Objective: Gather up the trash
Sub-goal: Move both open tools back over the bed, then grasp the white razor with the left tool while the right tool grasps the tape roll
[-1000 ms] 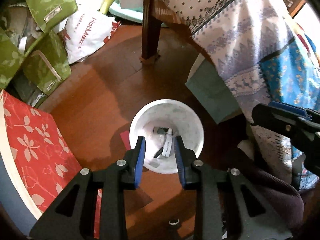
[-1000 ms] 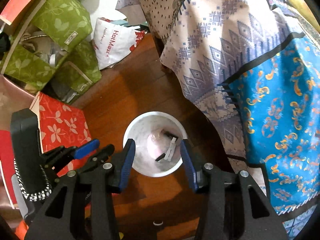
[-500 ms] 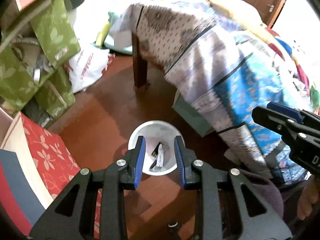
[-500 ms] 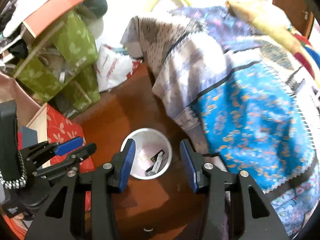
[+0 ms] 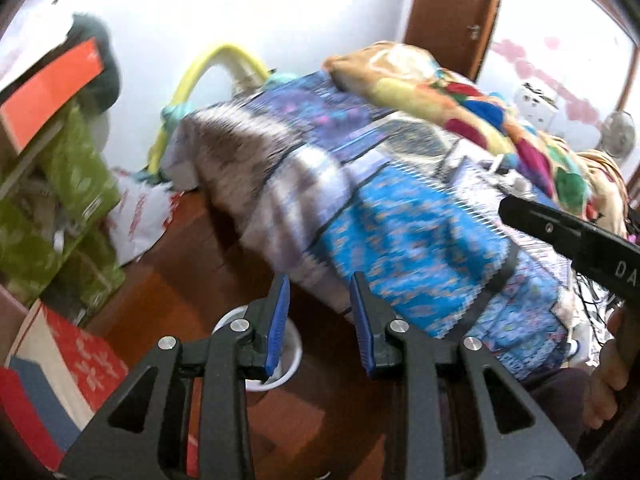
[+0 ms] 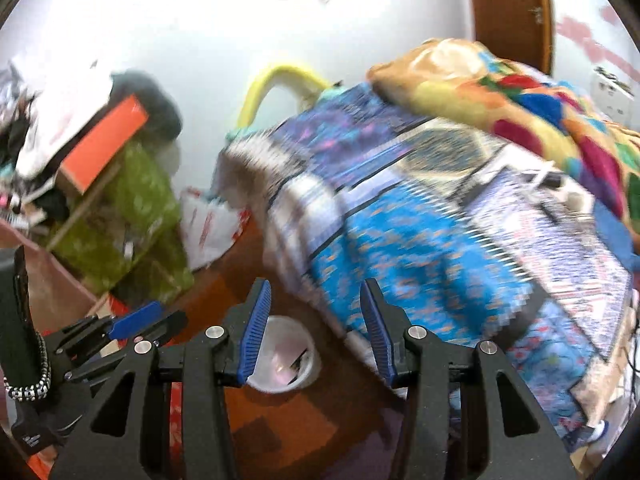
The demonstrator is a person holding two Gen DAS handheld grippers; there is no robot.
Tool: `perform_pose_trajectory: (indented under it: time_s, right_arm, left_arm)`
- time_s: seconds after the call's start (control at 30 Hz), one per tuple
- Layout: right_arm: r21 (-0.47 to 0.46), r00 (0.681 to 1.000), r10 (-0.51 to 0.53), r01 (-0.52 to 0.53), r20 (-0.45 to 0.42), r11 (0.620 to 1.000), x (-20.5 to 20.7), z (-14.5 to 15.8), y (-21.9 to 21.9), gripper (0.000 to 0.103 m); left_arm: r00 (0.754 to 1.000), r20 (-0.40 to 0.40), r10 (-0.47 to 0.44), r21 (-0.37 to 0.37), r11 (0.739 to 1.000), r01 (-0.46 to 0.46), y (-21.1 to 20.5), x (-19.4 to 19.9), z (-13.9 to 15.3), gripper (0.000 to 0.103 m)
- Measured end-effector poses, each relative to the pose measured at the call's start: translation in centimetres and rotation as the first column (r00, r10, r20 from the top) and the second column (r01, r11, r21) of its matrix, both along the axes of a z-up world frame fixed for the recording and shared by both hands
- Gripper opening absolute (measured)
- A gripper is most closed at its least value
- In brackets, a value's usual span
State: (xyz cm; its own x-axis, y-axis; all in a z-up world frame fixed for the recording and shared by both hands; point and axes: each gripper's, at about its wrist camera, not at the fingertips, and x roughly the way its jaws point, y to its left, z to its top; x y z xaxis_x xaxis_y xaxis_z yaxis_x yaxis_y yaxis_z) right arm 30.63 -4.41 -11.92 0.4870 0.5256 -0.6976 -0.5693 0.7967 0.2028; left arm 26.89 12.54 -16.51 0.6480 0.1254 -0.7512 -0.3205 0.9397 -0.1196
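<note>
A white trash bin (image 6: 282,360) stands on the wooden floor beside the bed, with a few dark and white scraps inside. In the left wrist view the white bin (image 5: 291,360) is mostly hidden behind my left finger. My left gripper (image 5: 320,320) is open and empty, high above the floor at the bed's edge. My right gripper (image 6: 316,328) is open and empty, above the bin. The left gripper also shows in the right wrist view (image 6: 132,324), and the right gripper's body in the left wrist view (image 5: 568,236).
A bed with patterned blue and purple covers (image 6: 440,220) and a colourful blanket (image 6: 520,92) fills the right. Green bags (image 6: 132,220), a white plastic bag (image 6: 208,228) and red floral boxes (image 5: 80,360) crowd the left. A wooden door (image 5: 452,12) is behind.
Both grippers have risen and tilted up from pointing down into the bin. The bin now sits low in view and the bed top, wall and door have come into sight.
</note>
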Motion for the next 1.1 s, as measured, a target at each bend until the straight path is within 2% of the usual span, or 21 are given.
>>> perform_pose_trajectory:
  time_s: [0.3, 0.5, 0.7, 0.73, 0.8, 0.87, 1.1]
  right_arm:
    - [0.003, 0.975, -0.159, 0.16, 0.156, 0.987, 2.3, 3.9, -9.0, 0.043]
    - [-0.004, 0.949, -0.237, 0.243, 0.205, 0.97, 4.4, 4.5, -14.2, 0.043]
    - [-0.05, 0.936, -0.277, 0.294, 0.217, 0.955, 7.4, 3.6, -18.0, 0.043]
    - [-0.053, 0.935, -0.282, 0.299, 0.215, 0.953, 7.9, 3.3, -18.5, 0.043]
    - [-0.068, 0.933, -0.292, 0.312, 0.21, 0.948, 9.1, 2.8, -19.7, 0.05]
    - [-0.069, 0.927, -0.311, 0.331, 0.208, 0.941, 10.4, 2.3, -20.6, 0.074]
    - [-0.066, 0.928, -0.339, 0.353, 0.155, 0.934, 15.8, -0.2, -22.3, 0.076]
  left_arm:
    - [0.986, 0.057, -0.156, 0.008, 0.988, 0.156, -7.5, 5.9, 2.4, 0.032]
    - [0.968, 0.076, -0.237, 0.025, 0.971, 0.236, -11.6, 10.2, 3.0, 0.033]
    - [0.952, 0.069, -0.299, 0.028, 0.954, 0.298, -14.9, 15.1, 2.5, 0.043]
    - [0.949, 0.062, -0.308, 0.029, 0.951, 0.307, -15.4, 16.0, 2.2, 0.048]
    - [0.946, 0.049, -0.32, 0.024, 0.947, 0.319, -16.3, 18.0, 1.5, 0.059]
    - [0.944, 0.04, -0.328, 0.013, 0.945, 0.328, -17.0, 19.9, 0.6, 0.061]
    - [0.932, -0.006, -0.363, -0.001, 0.932, 0.363, -18.4, 25.7, -2.2, 0.061]
